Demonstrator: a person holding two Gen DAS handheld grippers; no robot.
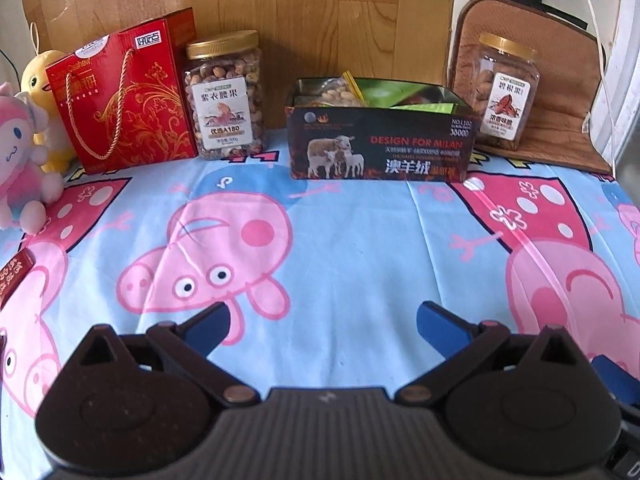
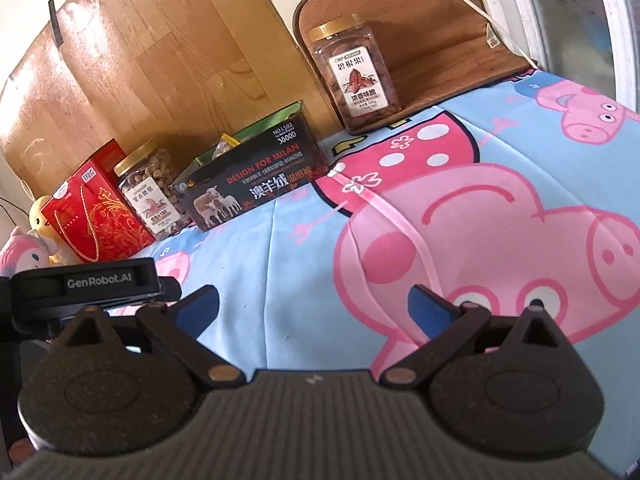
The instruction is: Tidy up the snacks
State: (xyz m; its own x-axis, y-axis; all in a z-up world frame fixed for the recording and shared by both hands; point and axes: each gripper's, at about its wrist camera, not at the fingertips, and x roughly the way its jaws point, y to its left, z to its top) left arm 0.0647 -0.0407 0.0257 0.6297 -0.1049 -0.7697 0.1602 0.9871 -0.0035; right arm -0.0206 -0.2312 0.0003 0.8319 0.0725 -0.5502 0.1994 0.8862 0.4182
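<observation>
Jaws of both grippers stand spread wide with nothing between them. Left gripper (image 1: pixel 322 322) hangs low over the surface (image 1: pixel 352 248), which is covered by a light-blue cloth printed with pink cartoon pigs; right gripper (image 2: pixel 314 306) is over the same cloth, just beside the left one, whose black body shows at the left edge of the right wrist view. Items are lined up along the far edge against a wooden board (image 1: pixel 280 20). Left to right: a yellow plush toy (image 1: pixel 38 80) and a pink plush toy (image 1: pixel 20 160), a red gift bag (image 1: pixel 120 96) with rope handles, a gold-lidded nut jar (image 1: pixel 224 96) touching or just beside the bag, then apart from it an open dark box (image 1: pixel 380 148) printed with sheep. Snack packets (image 1: pixel 340 94) sit inside the box, including a clear bag of nuts. Further right, a second gold-lidded jar (image 1: pixel 498 92) stands on a brown mat (image 1: pixel 560 80) that leans up the wall. Both grippers are well apart from all snack items. A red packet (image 1: pixel 14 276) lies at the left edge of the cloth, partly cut off.
</observation>
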